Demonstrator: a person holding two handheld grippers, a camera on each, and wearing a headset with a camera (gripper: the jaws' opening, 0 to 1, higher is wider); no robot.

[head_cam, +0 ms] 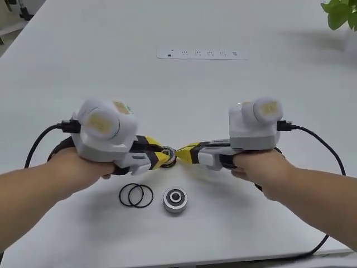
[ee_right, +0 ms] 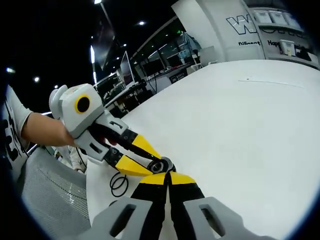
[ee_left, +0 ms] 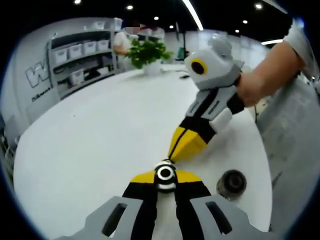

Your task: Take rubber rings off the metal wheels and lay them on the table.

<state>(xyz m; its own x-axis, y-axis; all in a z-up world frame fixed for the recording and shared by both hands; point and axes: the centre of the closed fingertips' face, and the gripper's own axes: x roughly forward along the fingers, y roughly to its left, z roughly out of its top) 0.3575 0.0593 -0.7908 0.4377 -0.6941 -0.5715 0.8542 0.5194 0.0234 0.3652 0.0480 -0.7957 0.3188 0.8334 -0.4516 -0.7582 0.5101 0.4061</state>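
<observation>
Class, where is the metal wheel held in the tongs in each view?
Head view: held wheel, centre, above the loose rings.
Left gripper view: wheel lower centre.
Right gripper view: wheel lower centre, rings to its left.
Shared landmark: white table.

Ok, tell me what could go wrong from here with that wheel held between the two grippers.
1. The held wheel is pinched only at the jaw tips of the left gripper, above the table. A tug from the right gripper, closed at its rim, could twist it loose.
2. The second wheel and two loose rings lie close by on the table, so a dropped wheel might scatter them.
3. A stretched ring may snap free and fly off.
</observation>
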